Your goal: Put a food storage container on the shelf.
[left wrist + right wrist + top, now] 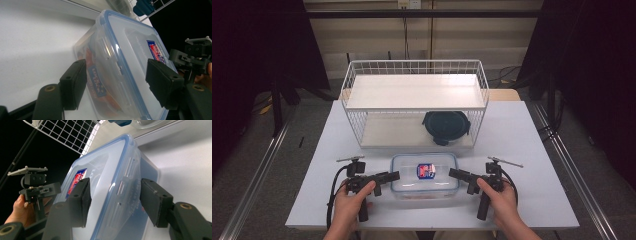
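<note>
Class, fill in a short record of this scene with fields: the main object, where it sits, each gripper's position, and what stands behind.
main object: clear food container with blue-rimmed lid and a label
place: on the white table, near the front edge
left gripper: jaws astride the container's left end, not yet pressing
right gripper: jaws astride its right end, not yet pressing
behind: white wire rack; dark round lid on its lower shelf

- White wire rack with two shelves, standing at the table's far side.
- Dark round lidded container on the rack's lower shelf, toward the right.
- Pale table, bearing all.
- Black curtains on both sides.
</note>
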Demonstrator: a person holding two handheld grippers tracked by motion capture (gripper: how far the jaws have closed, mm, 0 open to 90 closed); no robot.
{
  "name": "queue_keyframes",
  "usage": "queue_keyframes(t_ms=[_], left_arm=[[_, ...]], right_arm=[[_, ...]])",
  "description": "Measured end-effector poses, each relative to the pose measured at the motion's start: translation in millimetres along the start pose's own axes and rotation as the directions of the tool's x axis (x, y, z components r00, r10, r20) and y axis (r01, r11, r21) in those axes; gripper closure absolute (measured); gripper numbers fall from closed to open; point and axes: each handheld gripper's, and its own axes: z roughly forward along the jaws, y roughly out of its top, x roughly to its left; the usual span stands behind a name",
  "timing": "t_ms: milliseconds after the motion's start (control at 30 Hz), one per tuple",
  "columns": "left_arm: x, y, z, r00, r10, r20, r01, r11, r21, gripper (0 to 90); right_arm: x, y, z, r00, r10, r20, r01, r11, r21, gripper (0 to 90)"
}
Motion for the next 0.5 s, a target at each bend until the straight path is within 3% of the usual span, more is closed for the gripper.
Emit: queue_keyframes(t_ms=[100,267,367,500], left_arm=[[0.2,-0.9,-0.1,0.9999,-0.014,0.001,0.014,0.9999,-0.005,36.9],[2.7,-3.9,0.3,0.9979,-0.051,0.04,0.052,0.9982,-0.029,41.8],[3.5,-5.2,0.3,0.9971,-0.057,0.051,0.059,0.9975,-0.038,44.5],[4.4,-7.0,1.1,0.9934,-0.094,0.066,0.097,0.994,-0.05,45.3]], right_arm=[[-0.6,-1.7,-0.4,0.9996,0.027,-0.005,-0.027,1.0,-0.008,44.4],[-1.5,-3.9,-2.0,0.9977,0.068,-0.006,-0.068,0.998,-0.019,46.0],[-1.5,-5.0,-2.3,0.9971,0.077,-0.006,-0.077,0.997,-0.025,47.0],[-2.3,-6.8,-3.3,0.9953,0.097,-0.005,-0.097,0.995,-0.035,48.1]])
